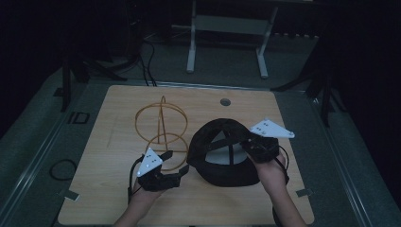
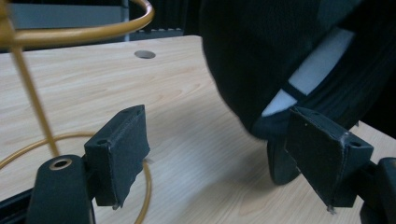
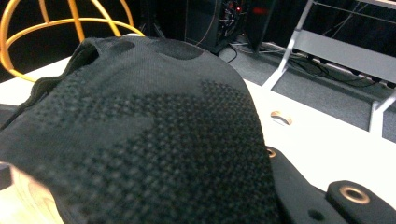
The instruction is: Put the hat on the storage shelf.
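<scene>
A black cap (image 1: 222, 176) lies upside down on the wooden table (image 1: 108, 194), its white inner label showing. My right gripper (image 1: 254, 144) grips the cap's right rim; in the right gripper view the knitted cap fabric (image 3: 154, 140) drapes over the jaws and hides the left one. My left gripper (image 1: 176, 163) sits at the cap's left edge with its jaws wide open. In the left gripper view the cap (image 2: 252, 56) hangs just above and beyond the right jaw, and bare table shows between the two pads. The left gripper (image 2: 219, 140) holds nothing.
A gold wire stand (image 1: 161, 124) with two rings and a centre pole (image 2: 28, 88) stands just left of the cap; its base ring lies under my left gripper. A round hole (image 1: 225, 101) is at the table's far edge. A white frame (image 1: 227, 23) stands on the floor behind.
</scene>
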A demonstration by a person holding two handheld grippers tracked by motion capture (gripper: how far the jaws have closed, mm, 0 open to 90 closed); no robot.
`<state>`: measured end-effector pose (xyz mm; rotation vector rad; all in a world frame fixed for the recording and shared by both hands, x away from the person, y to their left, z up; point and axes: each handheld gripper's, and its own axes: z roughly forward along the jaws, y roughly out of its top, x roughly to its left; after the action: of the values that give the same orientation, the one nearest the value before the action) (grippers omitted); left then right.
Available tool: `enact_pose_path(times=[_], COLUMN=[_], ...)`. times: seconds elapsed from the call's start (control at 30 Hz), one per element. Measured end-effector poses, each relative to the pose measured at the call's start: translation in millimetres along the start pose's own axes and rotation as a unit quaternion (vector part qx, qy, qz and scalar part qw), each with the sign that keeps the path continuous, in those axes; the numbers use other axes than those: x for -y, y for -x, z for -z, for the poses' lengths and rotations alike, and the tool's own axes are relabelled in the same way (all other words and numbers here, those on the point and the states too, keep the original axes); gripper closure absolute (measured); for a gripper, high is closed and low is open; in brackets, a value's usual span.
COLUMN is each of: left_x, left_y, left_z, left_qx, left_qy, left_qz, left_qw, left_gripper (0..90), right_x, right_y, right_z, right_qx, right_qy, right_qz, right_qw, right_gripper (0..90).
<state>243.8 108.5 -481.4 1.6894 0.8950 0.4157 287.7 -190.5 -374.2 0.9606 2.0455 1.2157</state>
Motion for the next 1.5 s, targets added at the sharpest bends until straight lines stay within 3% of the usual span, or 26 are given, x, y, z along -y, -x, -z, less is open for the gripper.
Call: enact_pose_path(times=[0.4, 0.6, 0.77, 0.8, 0.83, 1.17, 1.5], left_x=[-30.1, -35.5, -37.9, -39.2, -40.7, -56.8, -68.0], left_y=[13.4, 17.0, 17.4, 17.1, 16.9, 25.1, 31.3], left_z=[-14.1, -21.4, -23.6, -23.7, -23.7, -22.5, -27.1], left_qx=[0.001, -0.004, -0.042, -0.041, -0.037, -0.036, -0.034], left_qy=[0.029, 0.02, 0.02, 0.022, 0.026, 0.038, 0.039], left_qz=[-0.008, -0.019, -0.02, -0.013, -0.004, -0.006, -0.018], left_qw=[0.9996, 0.9996, 0.9987, 0.9988, 0.999, 0.9986, 0.9985], left_gripper=[35.6, 56.8, 84.7, 86.5, 86.9, 88.3, 88.4], right_x=[-0.3, 1.1, 4.7, 5.7, 6.8, 16.2, 48.4], right_y=[-6.3, -9.8, -10.8, -11.1, -10.8, -5.2, -4.8], right_z=[4.1, 4.9, 3.0, 2.3, 1.6, 8.9, 17.4], right_qx=[-0.015, -0.022, -0.022, -0.022, -0.023, -0.028, -0.026], right_qy=[0.008, 0.005, 0.001, -0.002, -0.003, 0.008, 0.004], right_qz=[0.005, 0.012, 0.012, 0.015, 0.016, -0.008, -0.033], right_qw=[0.9998, 0.9997, 0.9997, 0.9996, 0.9996, 0.9996, 0.9991], right_gripper=[88.9, 88.9, 88.9, 88.9, 88.9, 88.6, 84.9])
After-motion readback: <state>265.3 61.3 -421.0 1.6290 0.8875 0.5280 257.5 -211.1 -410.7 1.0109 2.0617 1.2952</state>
